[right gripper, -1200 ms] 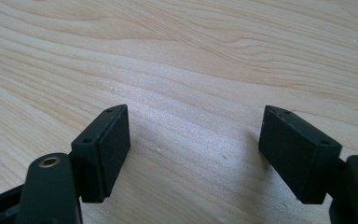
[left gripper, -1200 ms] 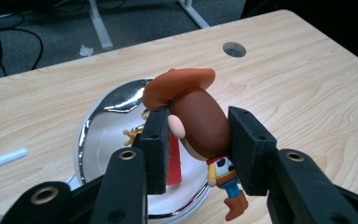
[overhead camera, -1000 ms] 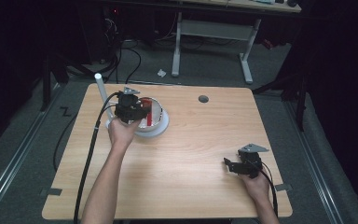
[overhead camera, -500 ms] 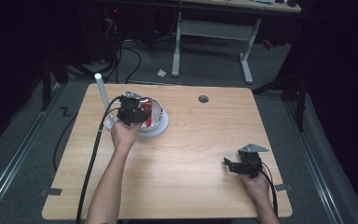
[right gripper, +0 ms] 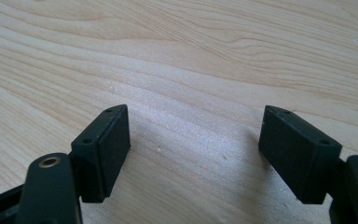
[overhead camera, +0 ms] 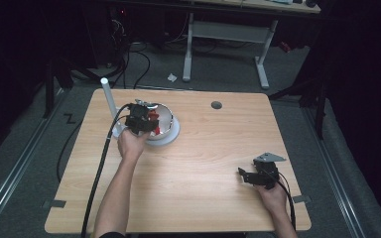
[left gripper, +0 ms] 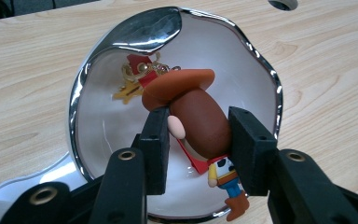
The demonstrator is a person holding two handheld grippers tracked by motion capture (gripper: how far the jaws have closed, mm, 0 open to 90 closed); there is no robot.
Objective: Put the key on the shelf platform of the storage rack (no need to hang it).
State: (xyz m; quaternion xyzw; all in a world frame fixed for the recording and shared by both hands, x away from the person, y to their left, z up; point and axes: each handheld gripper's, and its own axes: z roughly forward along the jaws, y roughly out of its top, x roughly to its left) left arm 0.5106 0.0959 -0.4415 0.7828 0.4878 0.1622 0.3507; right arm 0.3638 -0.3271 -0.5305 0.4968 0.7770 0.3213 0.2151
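overhead, the left gripper (overhead camera: 141, 120) sits above the shiny silver metal bowl (overhead camera: 164, 113) on a white round base (overhead camera: 173, 135) at the light wooden table's (overhead camera: 203, 148) far left. the right gripper (overhead camera: 258, 176) rests near the right front edge, well apart. left gripper view: both pads clamp the brown head of a small cowboy figure with an orange hat (left gripper: 200, 123), held over the bowl (left gripper: 261, 93). right gripper view: its 2 jaws stand wide apart over bare wood (right gripper: 191, 60), holding nothing.

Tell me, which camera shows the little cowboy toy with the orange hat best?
The left gripper view: the little cowboy toy with the orange hat is close up, squeezed between the left gripper pads above the shiny silver bowl. The high view gives just a red speck. The right gripper view faces bare tabletop.
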